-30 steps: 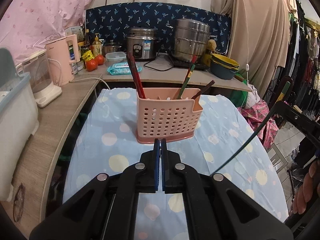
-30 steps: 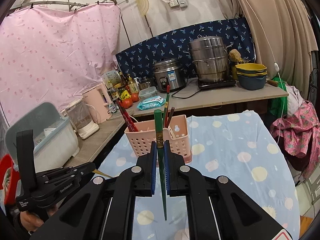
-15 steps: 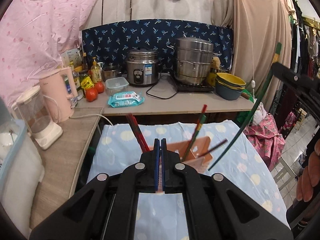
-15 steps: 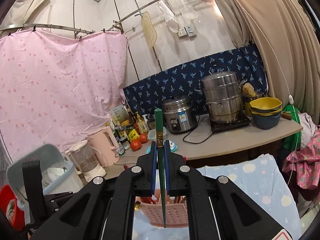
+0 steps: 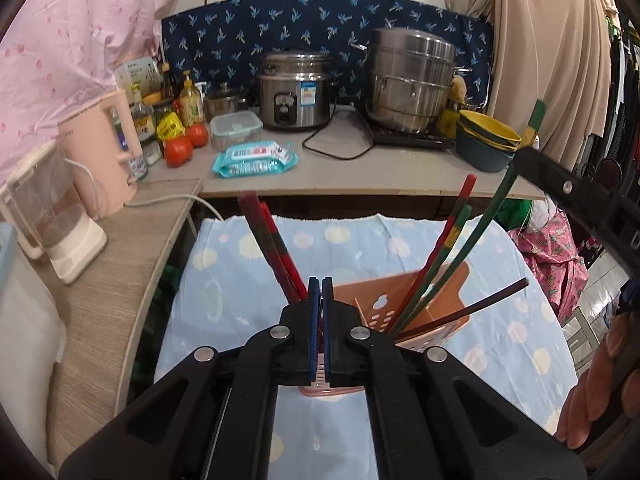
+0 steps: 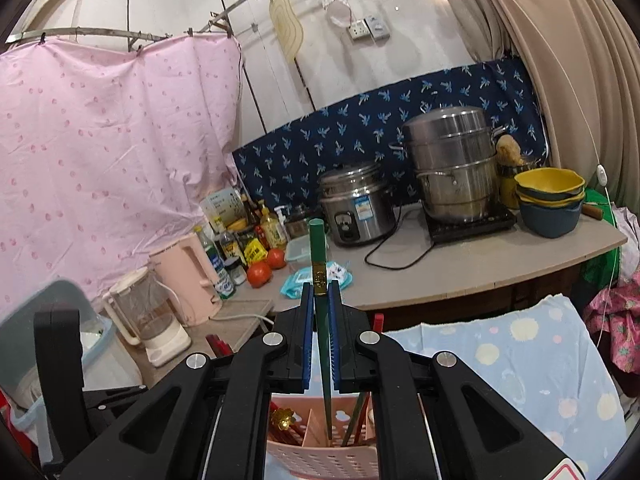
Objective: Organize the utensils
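Blue spotted cloth (image 5: 224, 280) covers the table where a pink perforated utensil holder (image 5: 444, 300) stands, its near wall hidden behind the left gripper (image 5: 320, 292), whose jaws are closed on nothing. Red chopsticks (image 5: 272, 244) lean inside it. Beside it, the right gripper (image 6: 320, 320) clamps a green chopstick (image 6: 318, 256), tip lowered into the holder; which compartment is unclear.

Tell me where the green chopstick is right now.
The green chopstick is clamped in the right gripper, its tip lowered into the pink holder on the spotted blue tablecloth; the left view shows it right of centre.
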A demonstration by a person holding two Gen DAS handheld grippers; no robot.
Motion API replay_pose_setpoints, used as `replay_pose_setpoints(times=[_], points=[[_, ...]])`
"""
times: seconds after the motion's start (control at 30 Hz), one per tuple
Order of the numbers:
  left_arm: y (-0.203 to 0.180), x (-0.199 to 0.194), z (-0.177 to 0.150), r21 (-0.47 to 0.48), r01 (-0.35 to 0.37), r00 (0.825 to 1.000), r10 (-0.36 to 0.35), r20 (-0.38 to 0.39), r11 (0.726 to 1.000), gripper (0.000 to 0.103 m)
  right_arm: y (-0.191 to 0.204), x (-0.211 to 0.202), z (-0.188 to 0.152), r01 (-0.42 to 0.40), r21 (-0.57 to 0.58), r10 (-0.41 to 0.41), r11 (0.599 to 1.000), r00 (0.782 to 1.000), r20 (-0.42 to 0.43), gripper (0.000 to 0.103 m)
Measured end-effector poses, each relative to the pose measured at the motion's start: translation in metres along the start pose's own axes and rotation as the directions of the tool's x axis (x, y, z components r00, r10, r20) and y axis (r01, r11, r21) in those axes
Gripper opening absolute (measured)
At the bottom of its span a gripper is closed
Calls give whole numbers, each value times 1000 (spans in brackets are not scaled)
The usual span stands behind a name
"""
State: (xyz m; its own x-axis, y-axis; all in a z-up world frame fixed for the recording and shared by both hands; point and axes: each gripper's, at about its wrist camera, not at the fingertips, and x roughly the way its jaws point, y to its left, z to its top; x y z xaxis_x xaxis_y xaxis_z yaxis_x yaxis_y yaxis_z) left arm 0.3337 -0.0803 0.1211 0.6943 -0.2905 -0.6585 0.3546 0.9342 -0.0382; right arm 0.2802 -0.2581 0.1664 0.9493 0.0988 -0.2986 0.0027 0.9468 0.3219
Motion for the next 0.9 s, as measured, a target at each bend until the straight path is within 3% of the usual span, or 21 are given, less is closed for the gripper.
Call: replay_pose_setpoints(times=[0.3,0.37,0.43,0.5,0.63,0.77,0.9], points=[[5,5,-10,-43,-18,1000,18,8,999,6,-10,22,-34,26,-10,-27,1000,992,-124,7],[5,1,-12,-54,-32,999,33,21,998,32,-11,19,-37,32,-10,-33,999,991,-128,12],[5,-5,-14,-58,-53,998,56,43,997,44,-12,16,-40,42,-15,-43,999,991,-129,16],[3,-11,-17,-50,-67,996,70,57,996,44,-14,12,-41,48,-10,-49,999,991,-127,23],[2,-21,-25,-65,-67,995,72,69,996,54,-13,-2,-44,62,-24,-64,998,991,-115,32],[-1,-27,-37,-67,-77,994,81,67,995,56,-11,-12,-52,64,-35,-68,997,989,-133,41],[-1,-31,-54,-80,-104,993,109,53,991,67,-8,-22,-69,78,-47,-85,996,982,-169,44]])
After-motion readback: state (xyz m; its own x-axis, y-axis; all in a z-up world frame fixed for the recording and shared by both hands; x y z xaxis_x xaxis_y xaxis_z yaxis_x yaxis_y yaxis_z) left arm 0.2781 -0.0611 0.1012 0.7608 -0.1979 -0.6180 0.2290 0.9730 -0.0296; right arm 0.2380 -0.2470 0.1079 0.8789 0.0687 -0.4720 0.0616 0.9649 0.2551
